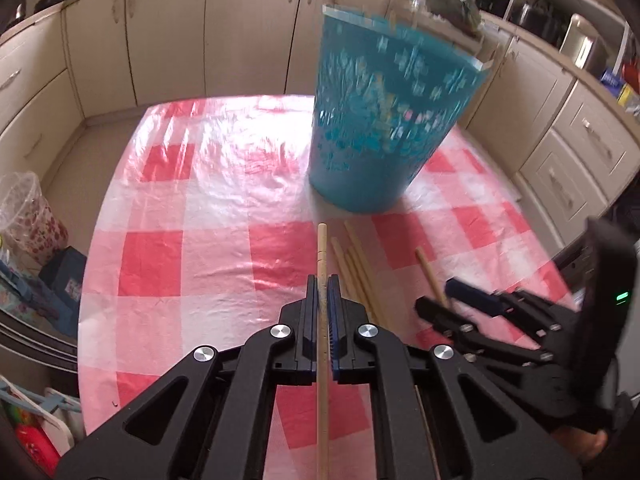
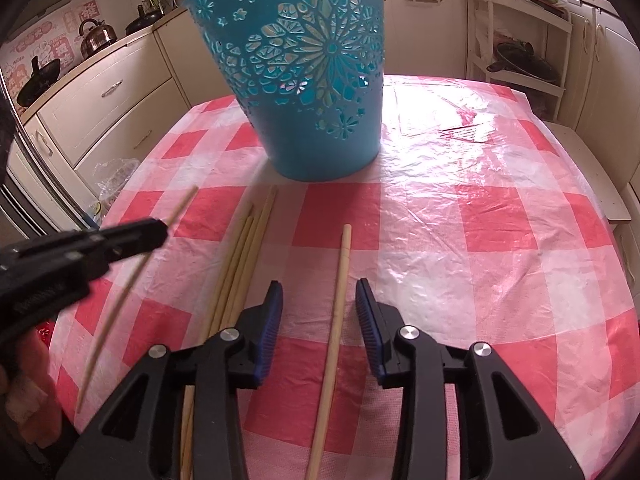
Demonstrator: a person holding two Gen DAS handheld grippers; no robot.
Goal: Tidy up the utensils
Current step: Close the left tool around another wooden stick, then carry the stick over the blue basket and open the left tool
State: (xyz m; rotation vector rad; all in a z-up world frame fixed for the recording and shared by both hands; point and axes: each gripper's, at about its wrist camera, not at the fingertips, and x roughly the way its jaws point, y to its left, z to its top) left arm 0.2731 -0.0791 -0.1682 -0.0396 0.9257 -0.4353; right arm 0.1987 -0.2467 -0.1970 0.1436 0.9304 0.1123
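My left gripper (image 1: 322, 280) is shut on a wooden chopstick (image 1: 321, 256), held above the table and pointing at the blue perforated basket (image 1: 384, 120). It also shows in the right wrist view (image 2: 160, 228) with that chopstick (image 2: 132, 280). My right gripper (image 2: 319, 292) is open, its jaws on either side of a single chopstick (image 2: 338, 300) lying on the tablecloth. It also shows in the left wrist view (image 1: 440, 300). Several more chopsticks (image 2: 244, 256) lie bundled to its left. The basket (image 2: 308, 80) stands upright just beyond them.
The table has a red and white checked plastic cloth (image 2: 480, 240). Cream kitchen cabinets (image 1: 180, 40) ring the table. A clear flowered bin (image 1: 28, 216) stands on the floor at the left. A white rack (image 2: 520, 52) stands behind the table.
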